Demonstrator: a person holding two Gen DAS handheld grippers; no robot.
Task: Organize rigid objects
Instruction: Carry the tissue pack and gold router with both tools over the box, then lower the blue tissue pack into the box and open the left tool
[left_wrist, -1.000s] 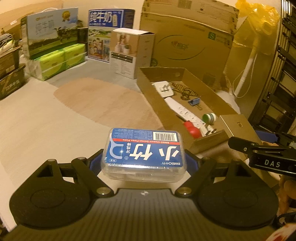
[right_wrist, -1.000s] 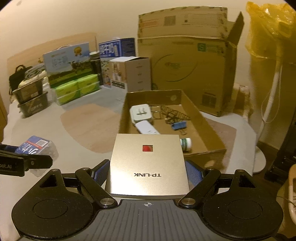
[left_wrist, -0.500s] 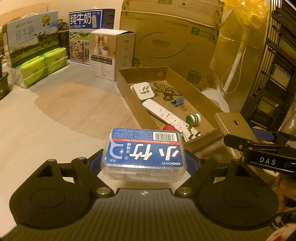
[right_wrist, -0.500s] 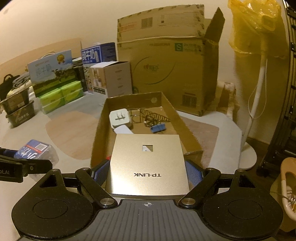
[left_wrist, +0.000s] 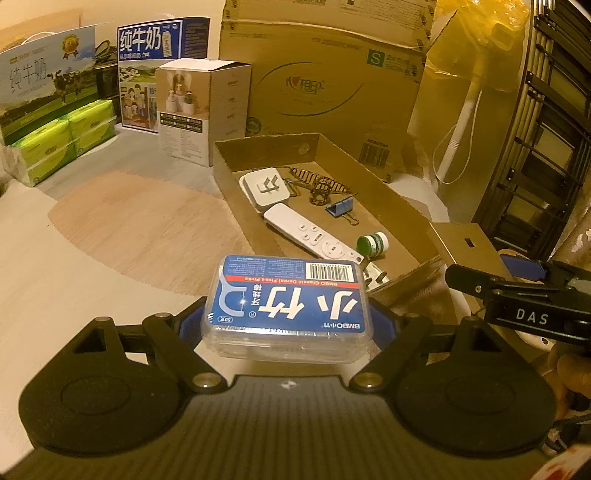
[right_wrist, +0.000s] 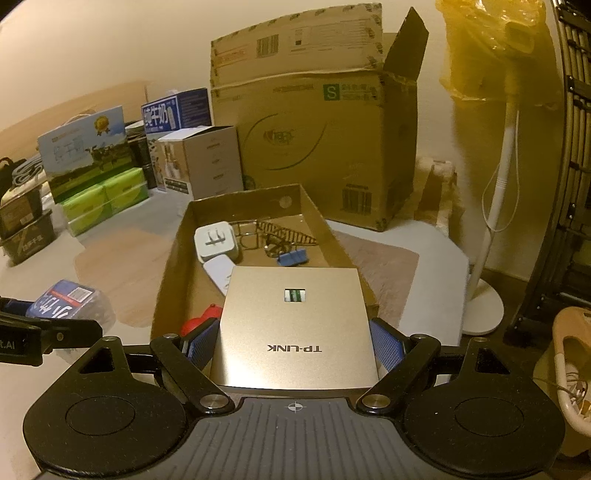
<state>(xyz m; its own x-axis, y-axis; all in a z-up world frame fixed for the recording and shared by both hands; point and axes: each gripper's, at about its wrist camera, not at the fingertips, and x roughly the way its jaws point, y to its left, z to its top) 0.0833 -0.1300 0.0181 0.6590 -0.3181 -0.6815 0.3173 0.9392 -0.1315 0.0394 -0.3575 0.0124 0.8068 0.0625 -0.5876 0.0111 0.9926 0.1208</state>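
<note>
My left gripper (left_wrist: 288, 317) is shut on a clear floss-pick box with a blue label (left_wrist: 290, 295), held just short of the near left corner of a shallow cardboard tray (left_wrist: 266, 147). My right gripper (right_wrist: 293, 343) is shut on a flat gold TP-LINK box (right_wrist: 295, 325), which hangs over the tray's (right_wrist: 243, 194) near end. Inside the tray lie a white plug adapter (left_wrist: 264, 186), a white remote (left_wrist: 310, 234), a blue binder clip (left_wrist: 340, 207), a small green-capped jar (left_wrist: 373, 243), a striped hair clip (left_wrist: 321, 182) and a red item (right_wrist: 197, 323). The gold box (left_wrist: 465, 243) and the floss box (right_wrist: 68, 302) each show in the other wrist view.
A large cardboard carton (right_wrist: 314, 122) stands behind the tray, with a white product box (left_wrist: 201, 110), milk cartons (left_wrist: 159, 70) and green tissue packs (left_wrist: 62, 140) to its left. A fan's white pole and base (right_wrist: 487, 258) stand right, beside a dark rack (left_wrist: 546, 147). A slipper (right_wrist: 569, 365) lies at far right.
Both grippers have moved level toward the tray, carrying their boxes. The tray and carton have slid leftward in both views, and the gold box now covers more of the tray's near end.
</note>
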